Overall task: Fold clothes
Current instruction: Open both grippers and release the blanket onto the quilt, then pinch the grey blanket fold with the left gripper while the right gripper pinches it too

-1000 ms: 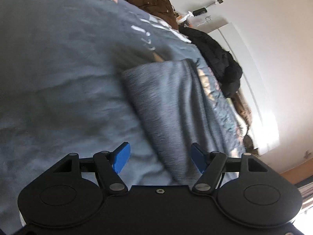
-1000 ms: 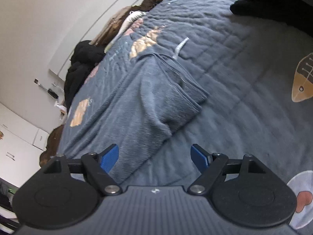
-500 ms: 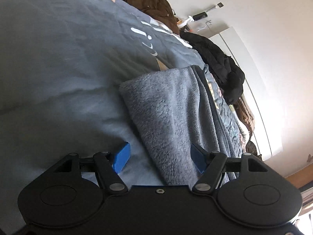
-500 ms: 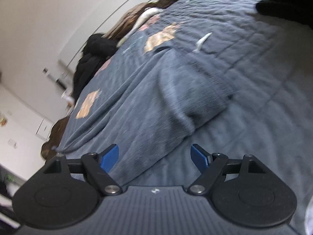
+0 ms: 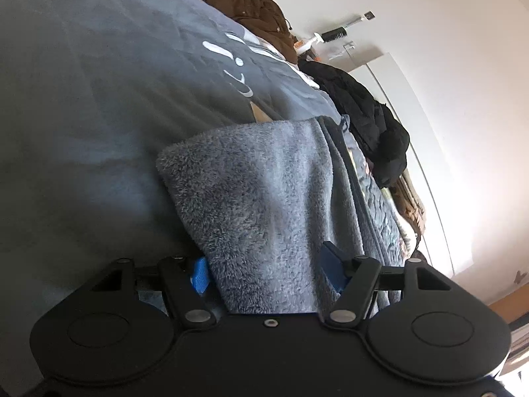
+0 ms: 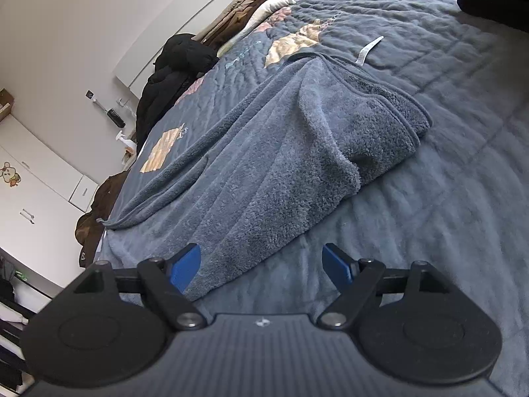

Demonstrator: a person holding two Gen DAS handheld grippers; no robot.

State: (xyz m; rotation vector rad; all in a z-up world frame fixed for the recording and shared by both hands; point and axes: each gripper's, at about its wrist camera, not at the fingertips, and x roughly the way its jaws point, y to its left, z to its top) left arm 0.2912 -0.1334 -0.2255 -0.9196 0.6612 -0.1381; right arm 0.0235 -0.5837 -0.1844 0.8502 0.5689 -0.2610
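A fluffy grey-blue towel-like garment lies folded lengthwise on the dark blue quilt. In the left wrist view one end of the garment fills the space between the blue fingertips of my left gripper, which stands open around it. My right gripper is open too, low over the quilt, with the garment's near edge between its fingers and its left pad against the cloth.
A black jacket and a brown coat are heaped along the bed's far side. Another dark garment lies at the top right. White cupboards and a wall stand beyond the bed.
My left gripper has moved forward so the garment's end now sits between its open fingers. The right gripper has drawn closer to the garment's near edge.
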